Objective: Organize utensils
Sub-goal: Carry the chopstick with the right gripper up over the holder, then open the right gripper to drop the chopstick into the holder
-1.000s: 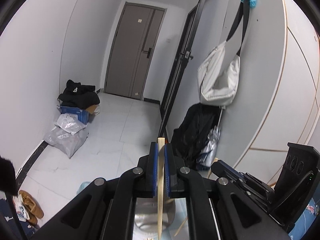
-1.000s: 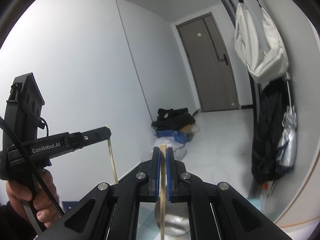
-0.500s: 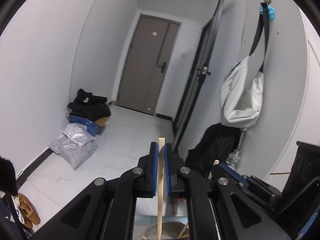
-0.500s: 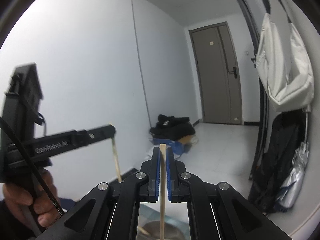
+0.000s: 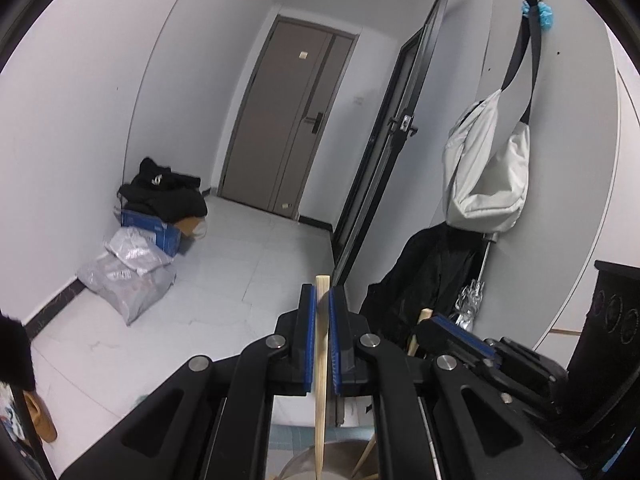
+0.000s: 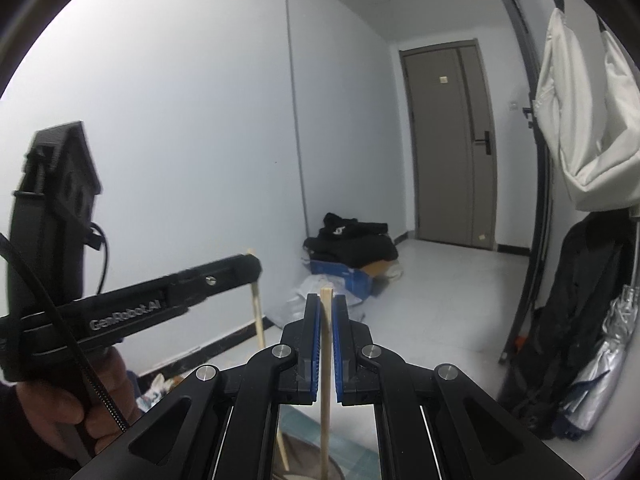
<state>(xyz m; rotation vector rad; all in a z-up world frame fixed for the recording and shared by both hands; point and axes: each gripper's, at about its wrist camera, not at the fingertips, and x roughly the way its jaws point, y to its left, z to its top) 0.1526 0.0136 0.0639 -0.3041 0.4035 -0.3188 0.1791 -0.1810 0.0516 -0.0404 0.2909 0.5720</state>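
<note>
Both grippers clamped, one wooden chopstick each, sticks near upright with top ends poking just past the blue pads

left gripper (image 5: 322, 300) grips the left chopstick (image 5: 320, 392); its lower end hangs over a round metal container (image 5: 316, 462) at the bottom edge of the left wrist view. Right gripper (image 6: 328, 312) grips the right chopstick (image 6: 326, 396), which runs down toward the same kind of metal rim (image 6: 340, 470). Can't tell whether either tip is inside the rim or only above it, that part is cropped

Risks, my read:
- both sticks are pinched near the top, long free length below, so any wobble can make a tip catch the rim and pivot in the pads
- the grippers sit just beside each other, so they could knock together over the one opening
- other sticks (image 5: 364, 458) lean in the container already; a new one could jam on them
- release while tilted and the stick could tip out

Chopsticks: pale bare wood, squared top, slim, straight

Beyond: white floor tiles (image 5: 224, 280), boxes and bags (image 5: 136, 264) by the wall, grey door (image 5: 296, 120) at the far end
</note>
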